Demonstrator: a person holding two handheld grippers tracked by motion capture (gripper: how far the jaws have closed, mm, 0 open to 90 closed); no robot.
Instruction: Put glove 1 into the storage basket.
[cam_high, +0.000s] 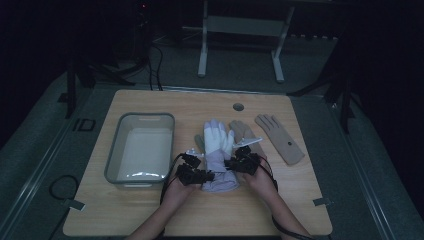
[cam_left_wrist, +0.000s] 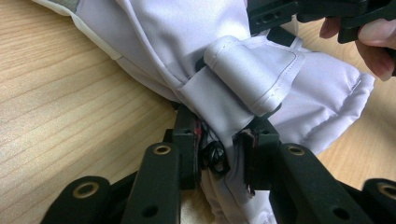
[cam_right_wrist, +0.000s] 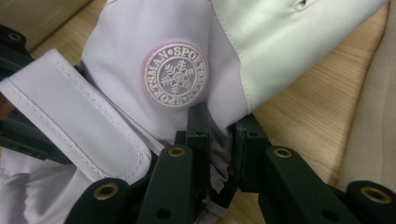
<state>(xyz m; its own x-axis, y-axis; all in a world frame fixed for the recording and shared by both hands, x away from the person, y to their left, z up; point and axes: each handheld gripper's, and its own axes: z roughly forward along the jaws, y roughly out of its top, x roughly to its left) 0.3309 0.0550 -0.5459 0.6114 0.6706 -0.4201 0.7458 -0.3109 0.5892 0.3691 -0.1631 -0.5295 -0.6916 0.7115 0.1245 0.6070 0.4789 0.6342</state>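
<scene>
two grippers, left (cam_high: 200, 176) and right (cam_high: 233, 163), have their jaws pinching the white glove (cam_high: 218, 150) at its cuff on the desk (cam_high: 300, 200).

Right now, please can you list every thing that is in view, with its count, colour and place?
ski glove: one, pale lilac and white, middle of the table, fingers pointing away from the person; a round snowflake badge and a wrist strap on it
thin gloves: two, tan, flat on the table to the right of the ski glove; one lies partly under it
bin: one, clear grey plastic, left part of the table
table: one, light wood, with a round hole near its far edge
frame: one, white metal, on the floor behind the table
left gripper: one, black, shut on the ski glove's cuff
right gripper: one, black, shut on the ski glove's other side
</scene>
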